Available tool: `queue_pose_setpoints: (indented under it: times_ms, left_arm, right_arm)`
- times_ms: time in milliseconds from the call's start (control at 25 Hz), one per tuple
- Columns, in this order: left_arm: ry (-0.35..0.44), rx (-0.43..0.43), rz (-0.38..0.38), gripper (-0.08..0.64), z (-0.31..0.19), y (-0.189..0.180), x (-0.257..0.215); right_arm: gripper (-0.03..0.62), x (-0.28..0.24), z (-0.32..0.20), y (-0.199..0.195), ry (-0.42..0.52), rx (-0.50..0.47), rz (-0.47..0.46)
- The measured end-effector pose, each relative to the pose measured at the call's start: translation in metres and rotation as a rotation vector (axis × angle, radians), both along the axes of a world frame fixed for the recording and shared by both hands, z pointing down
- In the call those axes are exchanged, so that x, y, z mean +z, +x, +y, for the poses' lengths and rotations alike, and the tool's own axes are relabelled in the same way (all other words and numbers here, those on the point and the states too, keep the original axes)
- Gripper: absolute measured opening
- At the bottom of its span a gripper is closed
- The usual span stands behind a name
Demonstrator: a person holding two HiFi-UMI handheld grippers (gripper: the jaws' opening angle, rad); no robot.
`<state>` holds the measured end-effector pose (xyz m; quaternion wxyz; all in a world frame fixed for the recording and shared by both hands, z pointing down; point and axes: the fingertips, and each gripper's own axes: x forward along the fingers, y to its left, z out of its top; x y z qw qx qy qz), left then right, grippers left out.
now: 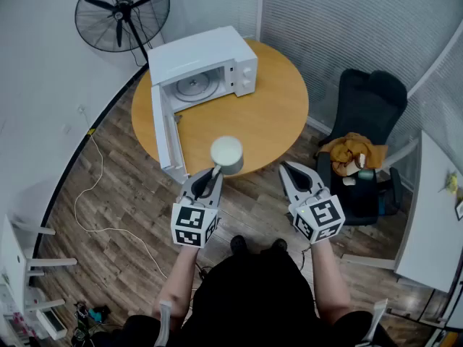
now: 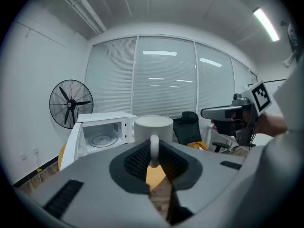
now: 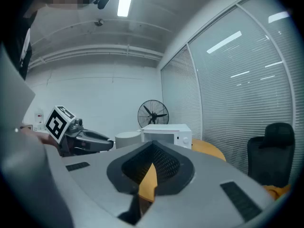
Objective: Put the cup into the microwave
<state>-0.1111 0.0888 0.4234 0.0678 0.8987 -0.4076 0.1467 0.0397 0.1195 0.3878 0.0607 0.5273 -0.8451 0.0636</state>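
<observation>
A white cup (image 1: pixel 227 153) hangs over the near edge of the round wooden table (image 1: pixel 278 114). My left gripper (image 1: pixel 214 173) is shut on its handle, which stands upright between the jaws in the left gripper view, cup (image 2: pixel 153 127) just beyond them. The white microwave (image 1: pixel 206 67) sits at the table's far side with its door (image 1: pixel 160 132) swung open toward me and its turntable showing. It lies ahead and left of the cup (image 2: pixel 102 131). My right gripper (image 1: pixel 291 169) hovers to the cup's right, shut and empty, pointing toward the microwave (image 3: pixel 166 133).
A black standing fan (image 1: pixel 123 11) is behind the microwave at the left. A black office chair (image 1: pixel 365 114) with an orange cloth (image 1: pixel 352 150) stands right of the table. A white desk (image 1: pixel 434 215) is at the far right. A cable (image 1: pixel 94 186) trails on the wooden floor.
</observation>
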Motion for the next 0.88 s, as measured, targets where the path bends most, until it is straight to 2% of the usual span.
queue_pose_setpoints:
  times_ms: [560, 880]
  left_arm:
    - [0.029, 0.021, 0.009, 0.044, 0.005, -0.006, -0.001]
    - [0.027, 0.022, 0.018, 0.044, -0.004, -0.001, 0.001]
  right_arm:
    - [0.009, -0.002, 0.007, -0.009, 0.018, 0.037, 0.008]
    - [0.009, 0.008, 0.004, 0.001, -0.020, 0.075, -0.048]
